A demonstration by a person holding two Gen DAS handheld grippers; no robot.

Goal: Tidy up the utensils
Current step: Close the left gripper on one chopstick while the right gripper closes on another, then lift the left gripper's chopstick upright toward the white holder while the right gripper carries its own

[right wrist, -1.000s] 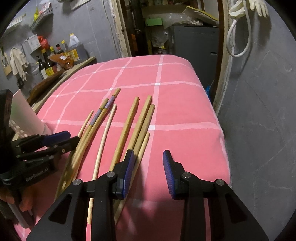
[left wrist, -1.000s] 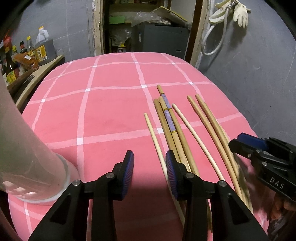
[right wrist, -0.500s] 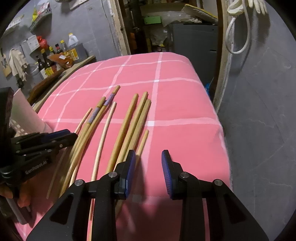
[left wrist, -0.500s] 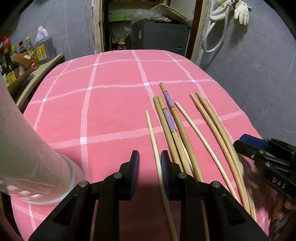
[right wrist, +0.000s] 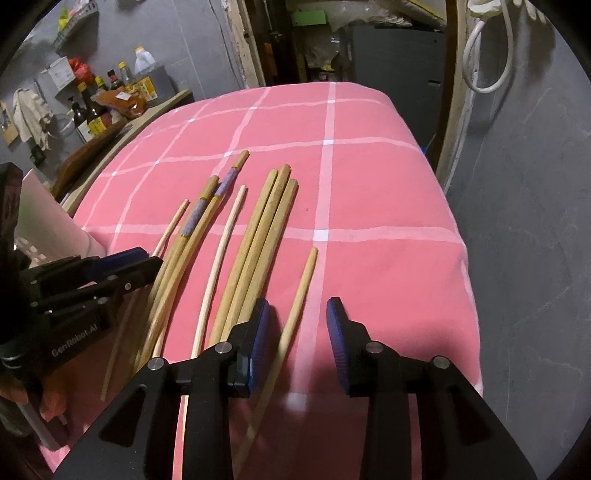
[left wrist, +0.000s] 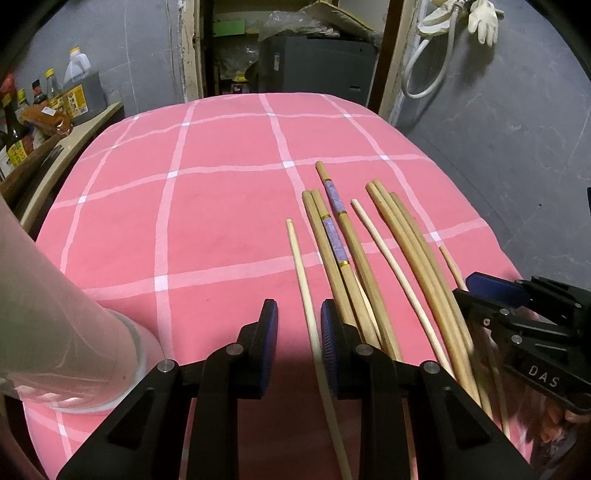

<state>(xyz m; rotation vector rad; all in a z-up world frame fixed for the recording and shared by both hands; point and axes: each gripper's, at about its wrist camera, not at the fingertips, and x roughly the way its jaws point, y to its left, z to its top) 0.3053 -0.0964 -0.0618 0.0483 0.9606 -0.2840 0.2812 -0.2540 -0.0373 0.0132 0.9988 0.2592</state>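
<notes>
Several wooden chopsticks lie side by side on the pink checked cloth point(left wrist: 203, 221); two of them carry purple bands point(left wrist: 334, 236) point(right wrist: 207, 206). My left gripper point(left wrist: 298, 314) hangs low over the cloth. Its jaws stand apart, and a thin pale chopstick point(left wrist: 301, 266) runs between them, close to the right pad. My right gripper point(right wrist: 297, 310) is open too, with a short tan chopstick point(right wrist: 304, 277) lying between its jaws, set off from the rest. A translucent white holder point(left wrist: 55, 332) stands at the left. Each gripper shows in the other's view: the right gripper point(left wrist: 517, 306), the left gripper point(right wrist: 110, 266).
Sauce bottles point(left wrist: 37, 110) crowd a wooden shelf beyond the table's left edge. The cloth drops off at the right edge point(right wrist: 461, 258) beside a grey wall. A hose and a glove point(left wrist: 480, 18) hang at the far right.
The left jaws have narrowed, and the thin pale chopstick now runs between them. The short tan chopstick lay under the right gripper's left finger; it now lies between the jaws, apart from the bundle.
</notes>
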